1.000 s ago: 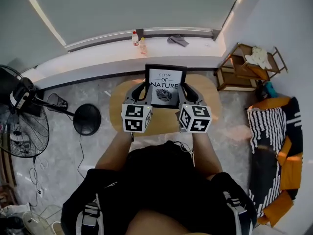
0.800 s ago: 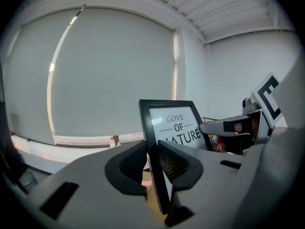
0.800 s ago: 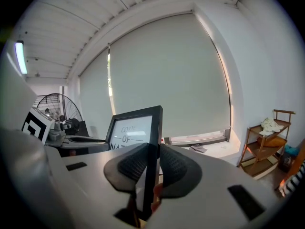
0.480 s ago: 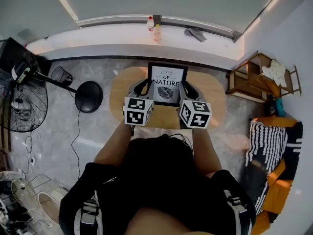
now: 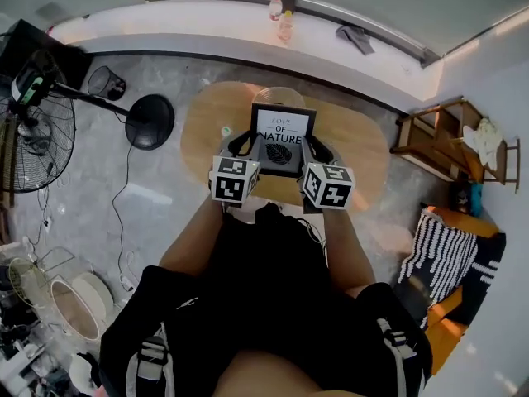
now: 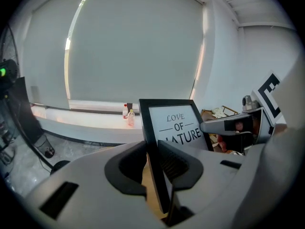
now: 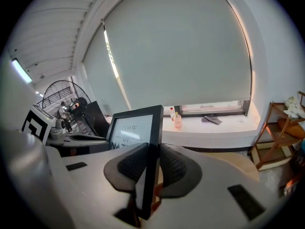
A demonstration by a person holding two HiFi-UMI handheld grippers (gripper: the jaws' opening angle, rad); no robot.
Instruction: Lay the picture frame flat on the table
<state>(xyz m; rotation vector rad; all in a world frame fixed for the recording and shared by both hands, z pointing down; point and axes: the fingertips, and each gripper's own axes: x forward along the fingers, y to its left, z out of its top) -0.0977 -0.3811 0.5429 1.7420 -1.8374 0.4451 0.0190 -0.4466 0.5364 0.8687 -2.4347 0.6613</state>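
Observation:
The picture frame (image 5: 282, 138) is black with a white print of words and a leaf, and it stands upright over the round wooden table (image 5: 207, 126). My left gripper (image 5: 242, 144) is shut on its left edge and my right gripper (image 5: 319, 148) on its right edge. In the left gripper view the frame (image 6: 177, 122) sits edge-on between the ribbed pads of the left gripper (image 6: 153, 162). The right gripper view shows the frame (image 7: 135, 127) clamped the same way by the right gripper (image 7: 151, 165). Whether its bottom edge touches the table is hidden.
A standing fan (image 5: 33, 126) and a black round base (image 5: 151, 121) stand on the floor to the left. Two bottles (image 5: 281, 11) and a cloth (image 5: 355, 35) lie on the window ledge. A wooden shelf (image 5: 450, 135) and striped cushions (image 5: 442, 251) are to the right.
The head view has swung, so the window ledge has slid up the picture and more floor shows at the left. Both grippers keep the same hold on the frame.

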